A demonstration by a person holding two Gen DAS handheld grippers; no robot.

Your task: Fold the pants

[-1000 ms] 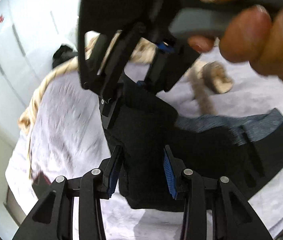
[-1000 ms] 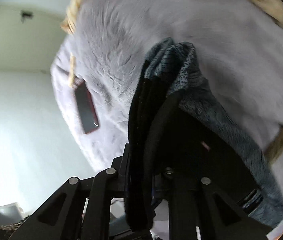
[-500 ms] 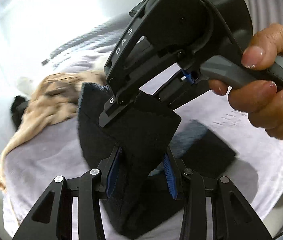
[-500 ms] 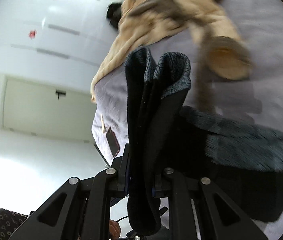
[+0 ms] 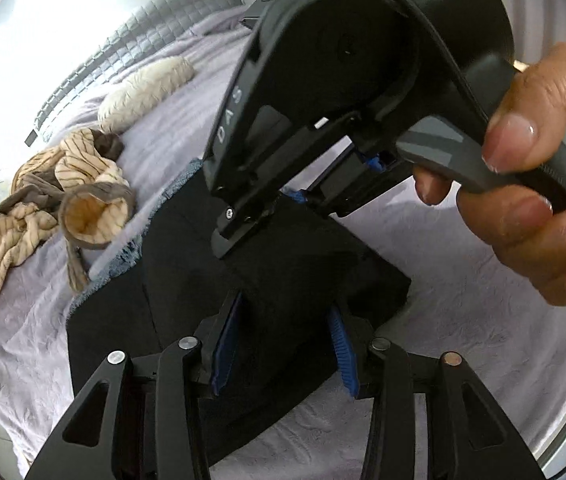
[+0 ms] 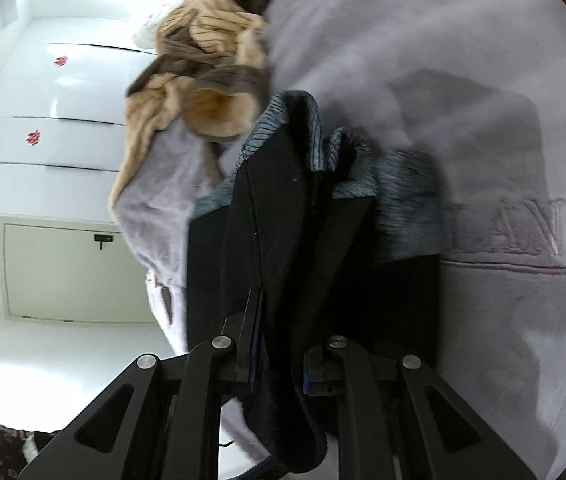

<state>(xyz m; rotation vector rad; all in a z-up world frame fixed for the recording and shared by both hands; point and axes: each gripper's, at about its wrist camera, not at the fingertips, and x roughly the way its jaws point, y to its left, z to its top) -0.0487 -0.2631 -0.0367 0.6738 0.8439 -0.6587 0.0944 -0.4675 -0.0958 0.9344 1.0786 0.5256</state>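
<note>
I am watching the black pants [image 5: 283,280] lying doubled over on the lavender blanket [image 5: 463,340], with their grey-blue ribbed waistband [image 6: 403,208] showing at the far edge of the fold. In the left wrist view, my left gripper [image 5: 283,344] is sitting with its jaws part open, and a raised ridge of black cloth is running up between the blue pads [image 5: 225,344]; the cloth is filling the gap, though I cannot tell how firmly the pads are biting. Straight ahead of that claw, my right gripper [image 5: 259,216] is coming in from above, its tip pressing on the same ridge of fabric, and the right hand [image 5: 531,208] is wrapping the grey handle off to the right.

In the right wrist view, my right gripper [image 6: 279,364] is clamping a bunched fold of the pants [image 6: 283,260] between narrowly spaced jaws, with the cloth hanging past the fingers toward the camera and rising beyond them to the waistband.

Beyond and to the left of both claws, a crumpled tan striped garment [image 5: 63,192] is lying on the blanket, just beside the waistband edge. Farther off, past it, a cream knitted piece [image 5: 147,88] is resting near the grey quilted headboard [image 5: 123,48]. To the right of the right claw, embossed lettering [image 6: 563,240] is showing on the blanket [image 6: 403,40].
</note>
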